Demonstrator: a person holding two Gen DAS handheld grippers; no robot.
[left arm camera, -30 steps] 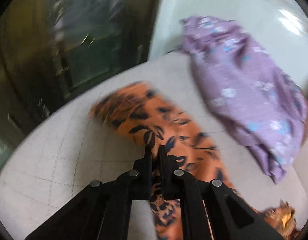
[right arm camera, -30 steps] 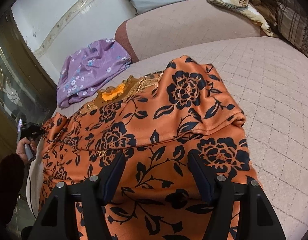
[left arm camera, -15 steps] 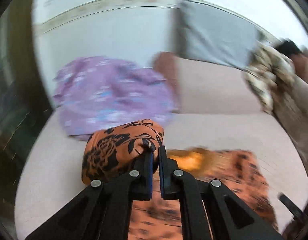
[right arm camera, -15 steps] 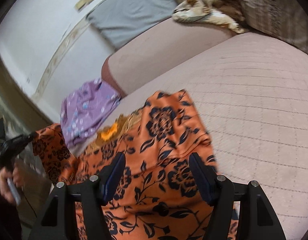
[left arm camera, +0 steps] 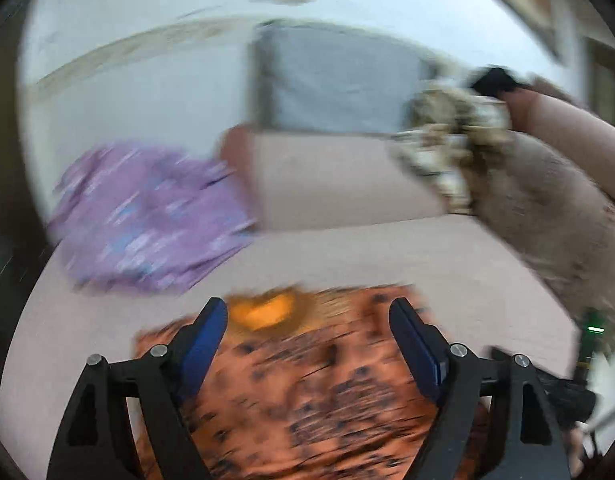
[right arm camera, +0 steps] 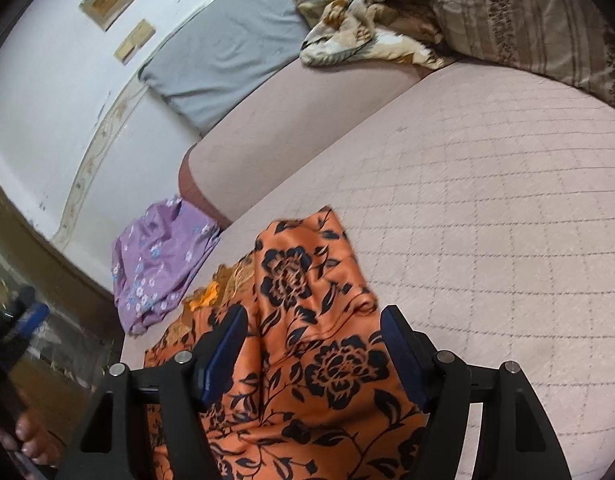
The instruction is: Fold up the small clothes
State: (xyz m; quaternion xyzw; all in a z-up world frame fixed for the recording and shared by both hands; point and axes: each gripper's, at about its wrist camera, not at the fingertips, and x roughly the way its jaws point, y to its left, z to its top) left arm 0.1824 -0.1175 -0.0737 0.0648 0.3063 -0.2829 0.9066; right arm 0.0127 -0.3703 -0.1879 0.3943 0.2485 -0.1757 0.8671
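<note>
Released since a moment ago: orange floral garment (right arm camera: 307,344), pinched by the left gripper (left arm camera: 307,332) back then and carried as a bundled sleeve across the bed; jaws just opened, now wide, nothing between the pads, cloth lying below them. Folded over now as well, the garment's far edge, narrower in the right wrist view than before.

Largest first. Pink quilted mattress (right arm camera: 487,220), filling most of the right wrist view, bare on the right side. Matching pink bolster (right arm camera: 291,128) along the far edge, against the white wall (right arm camera: 47,80). Grey pillow (right arm camera: 227,48) leaning on that wall, above the bolster. Striped brown blanket (right arm camera: 527,24) heaped in the far right corner, with a crumpled beige floral cloth (right arm camera: 359,20) just beside it.

Orange garment with black flowers lying near the mattress's front left, one side folded inward over the rest, gold-trimmed neckline showing at the left. Purple flowered garment (right arm camera: 159,264) crumpled at the mattress corner, just beyond the orange one, touching or nearly touching the bolster's end.

Right gripper (right arm camera: 311,344) poised over the orange garment, jaws spread wide, blue pads clear of the cloth, nothing gripped; opened slightly further just now. Left wrist view blurred throughout.
</note>
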